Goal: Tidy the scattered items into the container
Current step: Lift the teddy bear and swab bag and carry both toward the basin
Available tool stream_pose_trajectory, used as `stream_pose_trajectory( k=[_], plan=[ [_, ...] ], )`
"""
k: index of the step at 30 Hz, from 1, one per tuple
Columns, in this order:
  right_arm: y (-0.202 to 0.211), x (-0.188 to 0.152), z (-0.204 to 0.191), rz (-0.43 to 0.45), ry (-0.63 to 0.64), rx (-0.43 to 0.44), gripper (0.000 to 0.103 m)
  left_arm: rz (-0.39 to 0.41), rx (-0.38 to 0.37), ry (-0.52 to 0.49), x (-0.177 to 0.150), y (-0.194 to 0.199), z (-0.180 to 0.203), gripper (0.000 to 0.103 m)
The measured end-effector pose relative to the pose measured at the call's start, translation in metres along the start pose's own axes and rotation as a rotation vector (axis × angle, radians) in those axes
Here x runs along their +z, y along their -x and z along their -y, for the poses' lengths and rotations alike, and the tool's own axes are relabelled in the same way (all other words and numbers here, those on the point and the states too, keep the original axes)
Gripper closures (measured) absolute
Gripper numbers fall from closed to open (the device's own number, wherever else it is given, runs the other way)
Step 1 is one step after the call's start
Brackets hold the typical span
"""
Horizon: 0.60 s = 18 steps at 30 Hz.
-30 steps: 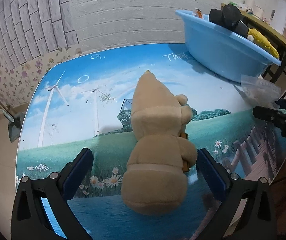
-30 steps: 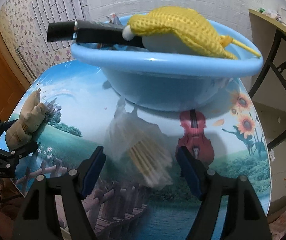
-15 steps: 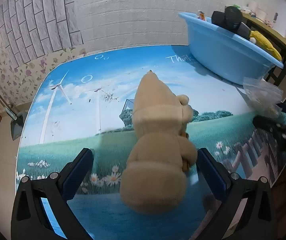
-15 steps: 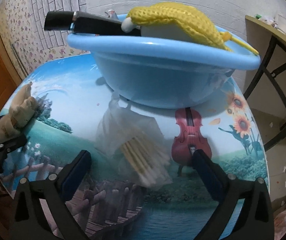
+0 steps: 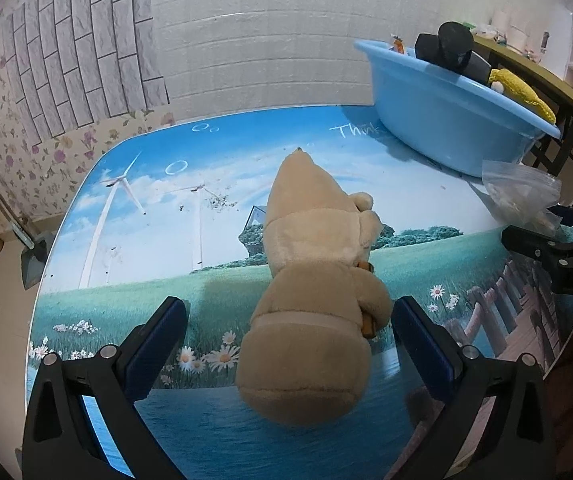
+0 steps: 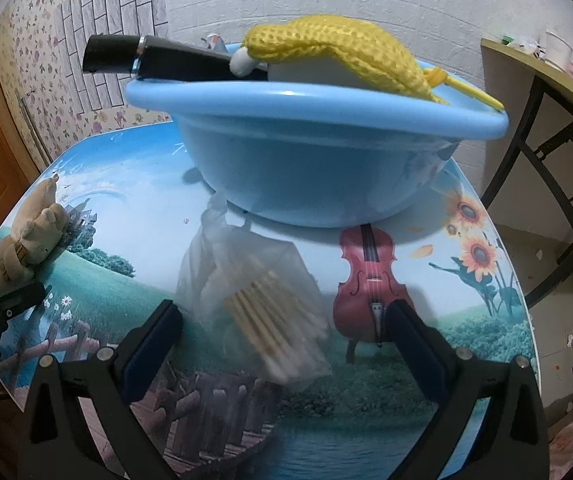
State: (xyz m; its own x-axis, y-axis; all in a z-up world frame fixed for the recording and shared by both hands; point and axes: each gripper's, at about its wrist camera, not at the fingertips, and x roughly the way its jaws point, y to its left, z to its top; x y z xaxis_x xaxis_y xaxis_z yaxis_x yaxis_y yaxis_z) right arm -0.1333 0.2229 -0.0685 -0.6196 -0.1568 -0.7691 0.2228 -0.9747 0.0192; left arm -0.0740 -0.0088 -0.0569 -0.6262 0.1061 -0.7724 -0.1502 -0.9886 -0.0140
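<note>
A beige plush bear (image 5: 314, 300) lies on the picture-printed table between the open fingers of my left gripper (image 5: 286, 332); the pads do not touch it. It also shows at the left of the right wrist view (image 6: 26, 240). A clear plastic bag of cotton swabs (image 6: 262, 308) lies between the open fingers of my right gripper (image 6: 286, 336), untouched; it also shows in the left wrist view (image 5: 522, 196). The blue basin (image 6: 318, 148) stands behind it and holds a black object (image 6: 158, 60) and a yellow knitted item (image 6: 338, 48). The basin also shows in the left wrist view (image 5: 442, 120).
The table (image 5: 206, 200) stands against a white brick wall. A dark-framed side table (image 6: 546, 120) stands to the right of the basin with cups on top. The table's near edge lies just under both grippers.
The right gripper opened wider around the swab bag and shifted slightly. The left gripper stayed open around the bear, with only small camera drift.
</note>
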Motion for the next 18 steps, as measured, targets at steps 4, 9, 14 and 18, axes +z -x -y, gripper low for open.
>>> stream_pose_trajectory(
  k=[4, 9, 14, 18],
  plan=[
    [0.002, -0.004, 0.000, 0.006, -0.001, -0.005, 0.003, 0.038, -0.018, -0.029, -0.001, 0.006, 0.004, 0.037],
    [0.004, -0.002, -0.005, 0.022, 0.005, 0.015, 0.025, 0.043, -0.030, -0.045, -0.001, 0.008, 0.008, 0.050],
    [0.008, -0.003, -0.004, 0.026, 0.022, 0.006, 0.050, 0.052, -0.045, -0.017, 0.000, 0.012, 0.004, 0.051],
    [0.014, -0.002, -0.003, 0.046, 0.018, 0.032, 0.058, 0.069, -0.043, 0.004, 0.002, 0.020, -0.001, 0.051]
  ],
)
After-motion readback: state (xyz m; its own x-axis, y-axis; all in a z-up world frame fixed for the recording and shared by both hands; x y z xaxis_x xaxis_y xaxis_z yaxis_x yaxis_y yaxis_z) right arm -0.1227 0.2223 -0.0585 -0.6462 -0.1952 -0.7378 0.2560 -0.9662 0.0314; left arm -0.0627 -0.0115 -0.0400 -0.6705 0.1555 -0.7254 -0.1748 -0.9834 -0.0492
